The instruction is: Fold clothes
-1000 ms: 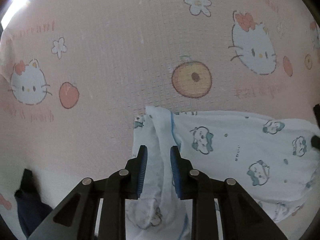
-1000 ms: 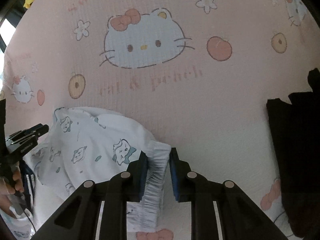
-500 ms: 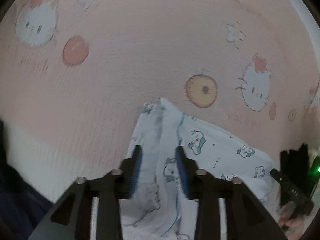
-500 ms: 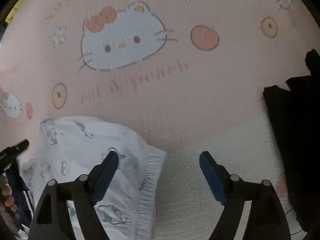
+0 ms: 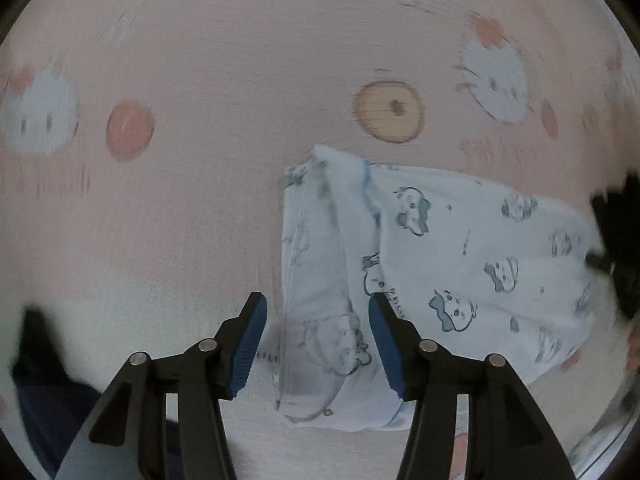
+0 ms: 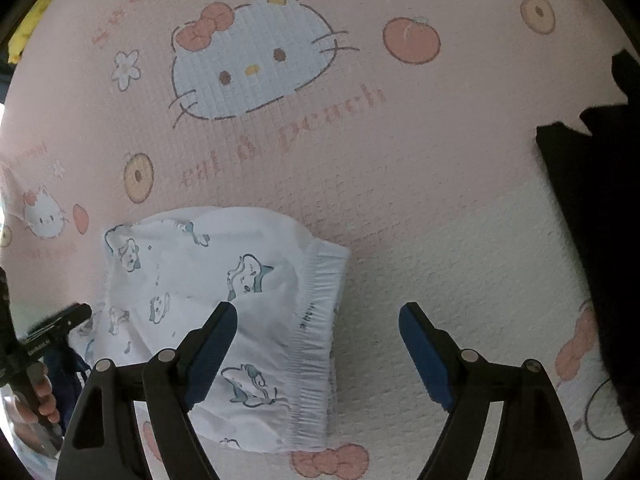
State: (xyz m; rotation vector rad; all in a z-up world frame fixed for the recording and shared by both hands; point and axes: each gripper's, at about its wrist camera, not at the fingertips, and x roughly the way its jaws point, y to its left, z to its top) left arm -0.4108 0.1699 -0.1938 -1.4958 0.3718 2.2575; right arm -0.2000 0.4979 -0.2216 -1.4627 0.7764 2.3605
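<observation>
A small white garment (image 5: 420, 264) printed with blue cartoon animals lies folded on a pink cat-print bedsheet (image 5: 240, 60). In the left wrist view my left gripper (image 5: 316, 324) hovers open over the garment's folded left edge, its blue pads apart on either side of the cloth. In the right wrist view the same garment (image 6: 208, 304) lies at lower left with its elastic waistband (image 6: 316, 340) to the right. My right gripper (image 6: 316, 322) stands wide open above the waistband, holding nothing.
A black garment (image 6: 592, 220) lies at the right edge of the bedsheet (image 6: 400, 160). A dark blue cloth (image 5: 44, 384) sits at the lower left. A person's hand (image 6: 36, 388) holds the other gripper at the left edge.
Both grippers have let go of the garment and opened; the right opened first and wider. Both have drawn back slightly, and the garment now lies flat on the sheet.
</observation>
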